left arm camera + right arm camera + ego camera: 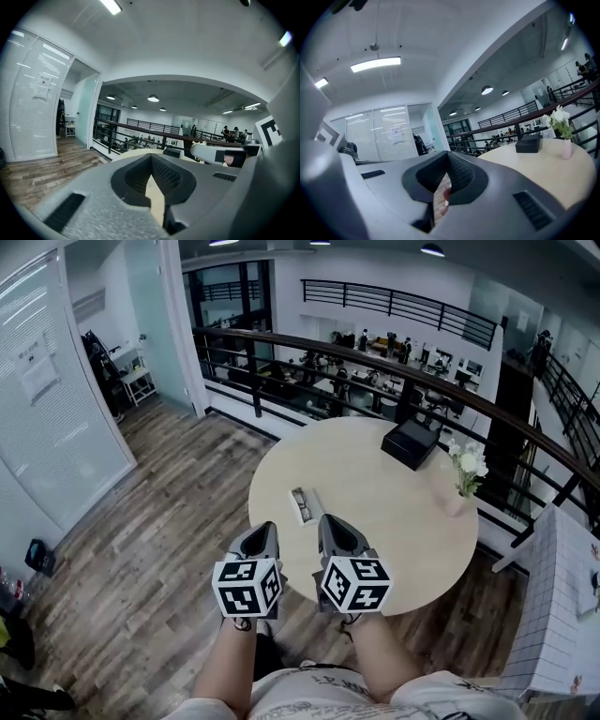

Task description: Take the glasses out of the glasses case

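**Visibility Limits**

Glasses case [303, 505]: too small to tell whether it is open or shut, or what it holds. Desk [375, 493]: near rim hidden behind left hand-held gripper [265, 529] and right hand-held gripper [328, 521].

Beige table [375, 521]; black box [411, 442]; grey left claw [265, 527]

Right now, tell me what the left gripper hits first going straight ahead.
Probably nothing soon: the left gripper points level over the round beige table; the small grey glasses case lies lower, to its right. Depth is unclear.
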### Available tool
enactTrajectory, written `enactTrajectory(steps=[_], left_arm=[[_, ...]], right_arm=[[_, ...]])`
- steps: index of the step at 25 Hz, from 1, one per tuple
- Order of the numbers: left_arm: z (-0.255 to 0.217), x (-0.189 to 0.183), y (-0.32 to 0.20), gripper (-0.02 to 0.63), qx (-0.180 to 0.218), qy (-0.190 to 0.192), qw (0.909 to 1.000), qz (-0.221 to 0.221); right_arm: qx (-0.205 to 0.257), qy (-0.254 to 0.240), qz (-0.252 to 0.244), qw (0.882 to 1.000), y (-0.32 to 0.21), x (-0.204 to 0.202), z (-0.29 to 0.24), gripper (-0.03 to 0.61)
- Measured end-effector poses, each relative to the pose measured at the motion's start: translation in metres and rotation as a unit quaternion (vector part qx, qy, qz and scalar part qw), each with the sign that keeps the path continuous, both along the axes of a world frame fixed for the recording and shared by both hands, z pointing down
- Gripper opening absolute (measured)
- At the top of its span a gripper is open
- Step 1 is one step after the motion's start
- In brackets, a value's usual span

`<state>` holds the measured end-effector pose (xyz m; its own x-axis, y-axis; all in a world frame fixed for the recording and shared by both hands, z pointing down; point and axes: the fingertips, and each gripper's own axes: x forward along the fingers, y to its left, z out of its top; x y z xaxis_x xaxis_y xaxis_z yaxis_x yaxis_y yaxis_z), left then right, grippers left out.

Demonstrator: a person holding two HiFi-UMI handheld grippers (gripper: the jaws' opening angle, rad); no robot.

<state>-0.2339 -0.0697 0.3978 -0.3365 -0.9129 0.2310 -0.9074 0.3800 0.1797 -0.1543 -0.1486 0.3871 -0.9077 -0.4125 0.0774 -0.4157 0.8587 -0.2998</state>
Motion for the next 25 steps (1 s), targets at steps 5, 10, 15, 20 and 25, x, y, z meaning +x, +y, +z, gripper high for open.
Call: enactTrajectory(steps=[5, 10, 15, 20, 25], left_arm=[[0.007, -0.018, -0.028, 0.012, 0.000, 0.004, 0.9998, 0.020], [0.023, -0.033, -0.066, 0.012, -0.011, 0.012, 0.9984, 0.055], [0.032, -0.064, -0.105, 0.012, -0.020, 0.016, 0.9966, 0.078], [0.043, -0.093, -0.136, 0.012, -0.030, 0.025, 0.9944, 0.098], [0.067, -0.112, -0.163, 0.012, -0.061, 0.019, 0.9896, 0.129]], right_arm=[[0.005, 0.003, 0.021, 1.000, -0.021, -0.010, 0.004, 0.009], [0.003, 0.018, 0.045, 0.999, -0.045, -0.026, 0.017, 0.009], [0.015, 0.036, 0.052, 0.998, -0.073, -0.059, 0.023, 0.009], [0.023, 0.051, 0.062, 0.997, -0.097, -0.088, 0.026, 0.009], [0.020, 0.064, 0.081, 0.994, -0.116, -0.100, 0.036, 0.009]])
